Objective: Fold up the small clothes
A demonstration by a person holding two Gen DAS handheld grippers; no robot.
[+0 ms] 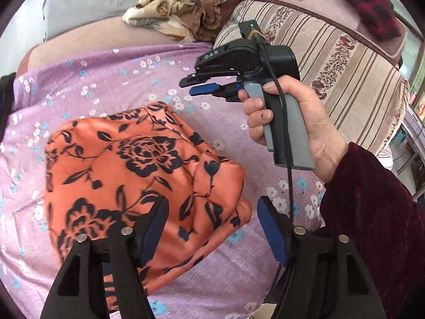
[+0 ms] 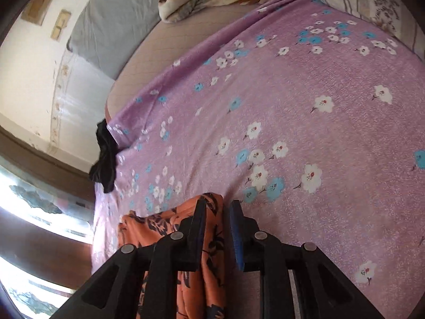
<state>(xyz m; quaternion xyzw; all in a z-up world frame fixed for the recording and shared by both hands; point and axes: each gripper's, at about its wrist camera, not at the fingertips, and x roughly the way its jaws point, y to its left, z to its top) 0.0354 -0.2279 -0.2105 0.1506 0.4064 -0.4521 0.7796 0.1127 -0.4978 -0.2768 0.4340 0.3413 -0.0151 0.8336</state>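
- Orange floral garment (image 1: 138, 175): lies folded in a bundle on the purple flowered bedsheet (image 1: 106, 79) of the bed.
- Left gripper (image 1: 212, 228): jaws spread apart above the garment's near edge, holding nothing.
- Right gripper (image 1: 202, 86): held in a hand (image 1: 300, 122) above the sheet beyond the garment; jaws narrowly parted, nothing between them.
- Striped pillow (image 1: 332, 61): at the bed's far right.

Lilac flowered sheet (image 1: 111, 79) covers the bed. Beyond the sheet's far edge: crumpled tan blanket (image 1: 183, 2), grey pillow (image 1: 87, 2). Striped floral cushion (image 1: 340, 61) at its right. Black cloth (image 2: 105, 156) on its left edge.
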